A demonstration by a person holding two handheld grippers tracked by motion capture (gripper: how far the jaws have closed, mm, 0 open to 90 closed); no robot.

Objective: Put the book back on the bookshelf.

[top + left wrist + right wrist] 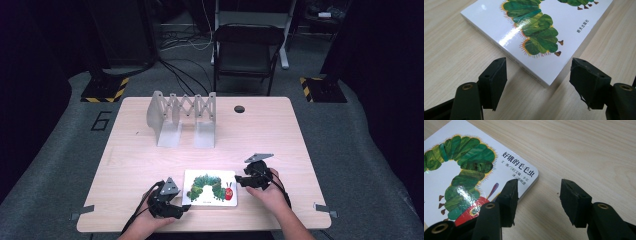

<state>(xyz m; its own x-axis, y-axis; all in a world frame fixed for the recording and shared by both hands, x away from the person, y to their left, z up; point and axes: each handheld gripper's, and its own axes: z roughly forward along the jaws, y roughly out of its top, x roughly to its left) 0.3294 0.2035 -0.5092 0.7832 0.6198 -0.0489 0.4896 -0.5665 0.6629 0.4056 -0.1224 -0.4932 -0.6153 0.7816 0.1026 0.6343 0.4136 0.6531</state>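
The wooden counter (150, 160) carries a grey metal expanding book rack (182, 117) toward its far side, well apart from the work at the near edge. There a white caterpillar picture book (210, 187) lies flat, cover up, between the two hands.

The left hand-held gripper (186, 207) sits at the book's near left corner with its jaws spread wide. In the left gripper view that corner points into the gap without touching either pad. The right hand-held gripper (239, 181) is open too, at the right edge. One jaw hangs over the cover's title corner and the other over bare wood.

The cover is glossy and the book lies flush on the wood, so I think a pinch here could skate off. A lopsided grab at one corner might only spin or shove the book toward the counter's near edge, or crease the cover.
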